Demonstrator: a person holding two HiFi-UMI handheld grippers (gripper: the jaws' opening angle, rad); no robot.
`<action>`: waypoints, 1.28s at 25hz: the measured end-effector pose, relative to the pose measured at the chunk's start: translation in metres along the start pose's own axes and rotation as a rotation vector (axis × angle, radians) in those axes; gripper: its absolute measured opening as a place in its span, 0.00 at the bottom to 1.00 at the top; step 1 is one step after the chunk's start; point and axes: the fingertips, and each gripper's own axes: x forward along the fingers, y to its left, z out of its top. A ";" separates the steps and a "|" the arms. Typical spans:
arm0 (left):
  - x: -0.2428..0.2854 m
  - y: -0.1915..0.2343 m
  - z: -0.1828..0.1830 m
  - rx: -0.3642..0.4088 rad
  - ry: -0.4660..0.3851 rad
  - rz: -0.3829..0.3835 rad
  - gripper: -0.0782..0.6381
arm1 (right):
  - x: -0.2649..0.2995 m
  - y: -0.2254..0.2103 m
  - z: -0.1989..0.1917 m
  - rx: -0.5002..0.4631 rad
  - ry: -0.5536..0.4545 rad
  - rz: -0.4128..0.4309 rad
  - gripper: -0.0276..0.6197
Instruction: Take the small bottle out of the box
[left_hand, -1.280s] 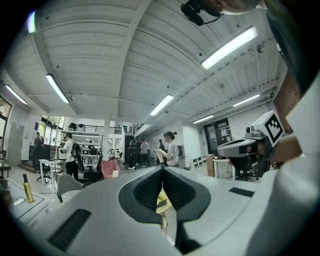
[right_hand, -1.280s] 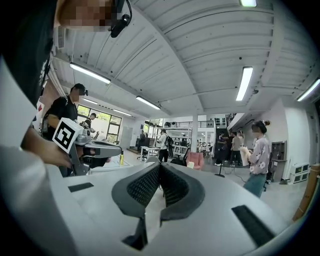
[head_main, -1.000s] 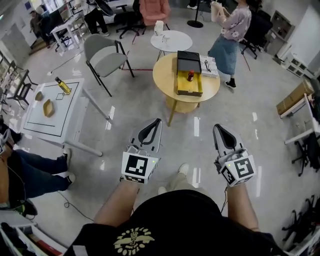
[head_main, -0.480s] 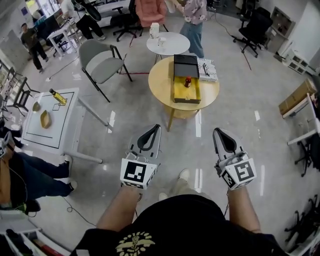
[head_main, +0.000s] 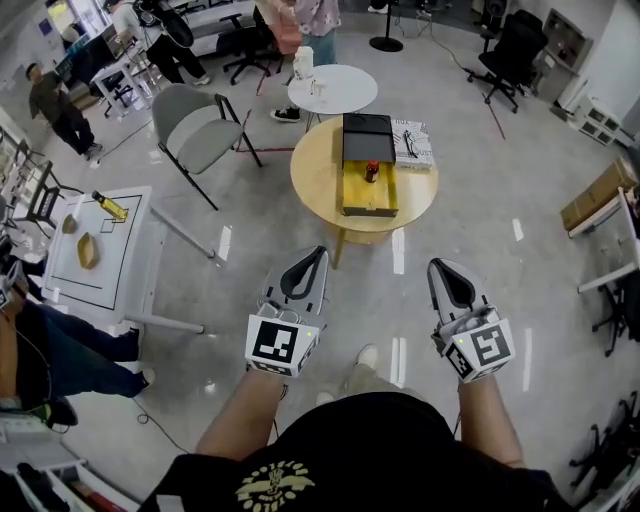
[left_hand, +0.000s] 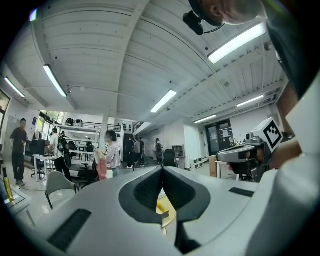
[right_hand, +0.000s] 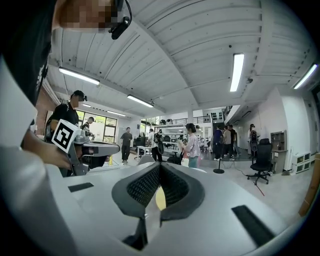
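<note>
A small dark bottle with a red cap (head_main: 371, 171) stands in an open yellow box (head_main: 369, 190) whose black lid is folded back, on a round wooden table (head_main: 318, 176) ahead of me. My left gripper (head_main: 311, 256) and right gripper (head_main: 443, 267) hang side by side over the floor, well short of the table, both shut with nothing between the jaws. In the left gripper view the jaw tips (left_hand: 161, 170) meet, with the right gripper (left_hand: 252, 150) off to the side. The right gripper view shows its tips (right_hand: 159, 166) closed and the left gripper (right_hand: 80, 148) beside it.
A stack of papers (head_main: 414, 141) lies beside the box. A grey chair (head_main: 200, 128) and a small white round table (head_main: 333, 88) stand behind. A white table (head_main: 95, 250) with a bottle and bowls is at the left. People stand at the back; a seated person's legs (head_main: 60, 350) are at the left.
The round table with the box has drawn slightly closer and shifted left in the head view. The standing person near it has walked away to the back. Both grippers stay shut.
</note>
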 end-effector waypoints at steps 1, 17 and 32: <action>0.005 0.000 0.000 -0.001 -0.003 -0.003 0.13 | 0.003 -0.005 -0.001 0.001 0.002 -0.001 0.07; 0.071 0.017 0.002 -0.005 0.025 0.027 0.13 | 0.053 -0.057 0.006 0.021 -0.009 0.054 0.07; 0.122 0.006 0.021 0.026 0.020 0.068 0.13 | 0.067 -0.117 0.016 0.024 -0.040 0.092 0.07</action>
